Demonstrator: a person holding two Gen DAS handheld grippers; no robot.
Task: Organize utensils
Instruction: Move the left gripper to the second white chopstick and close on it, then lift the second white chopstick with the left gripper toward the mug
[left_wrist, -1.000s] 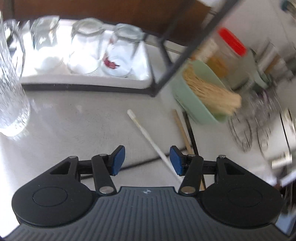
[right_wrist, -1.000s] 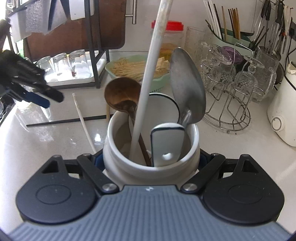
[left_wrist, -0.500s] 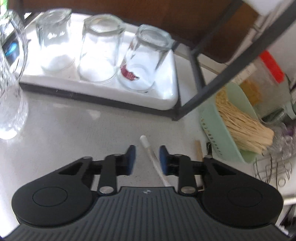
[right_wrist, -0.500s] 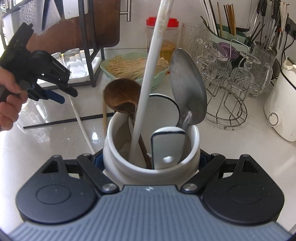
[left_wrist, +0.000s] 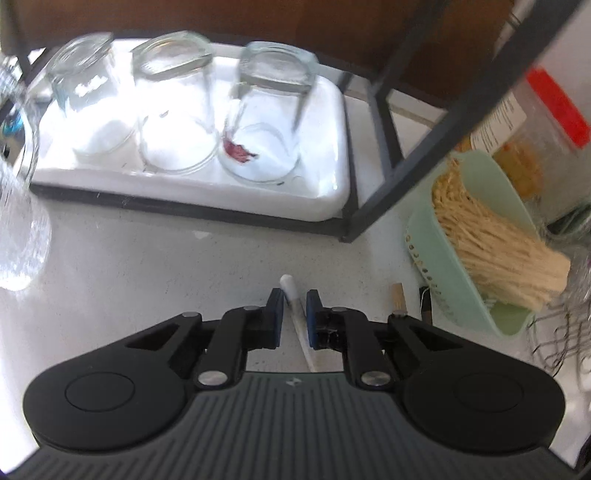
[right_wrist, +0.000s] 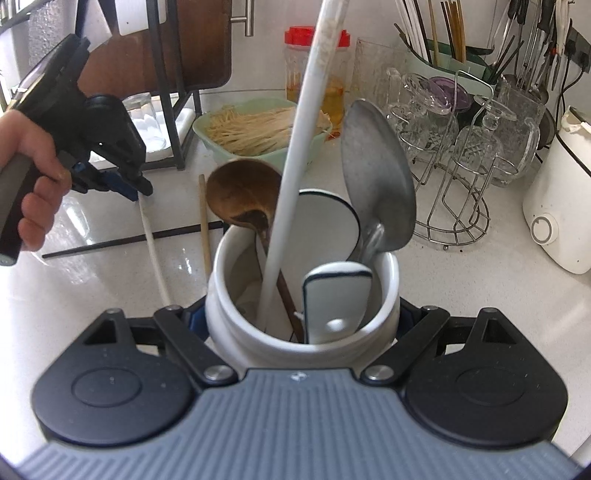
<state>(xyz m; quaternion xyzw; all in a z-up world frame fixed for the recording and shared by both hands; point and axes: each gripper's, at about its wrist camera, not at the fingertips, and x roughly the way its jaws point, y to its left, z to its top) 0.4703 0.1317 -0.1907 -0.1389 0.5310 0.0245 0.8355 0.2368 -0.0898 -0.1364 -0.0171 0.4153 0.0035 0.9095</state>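
Left gripper (left_wrist: 294, 308) closing around white chopstick (left_wrist: 295, 306) on table (left_wrist: 147, 277); right gripper (right_wrist: 301, 321) clamped on utensil crock (right_wrist: 303, 332). Best squeezed squarely, then lifted level.

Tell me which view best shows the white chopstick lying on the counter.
The right wrist view: the white chopstick shows nearly full length beside the white holder. The left wrist view shows only its tip between the left gripper and its closing jaws.

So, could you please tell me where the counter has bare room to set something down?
Bare counter lies before the glass tray, left of the white chopstick. Another patch lies between the wire glass rack and the white appliance. It is crowded behind the utensil crock.
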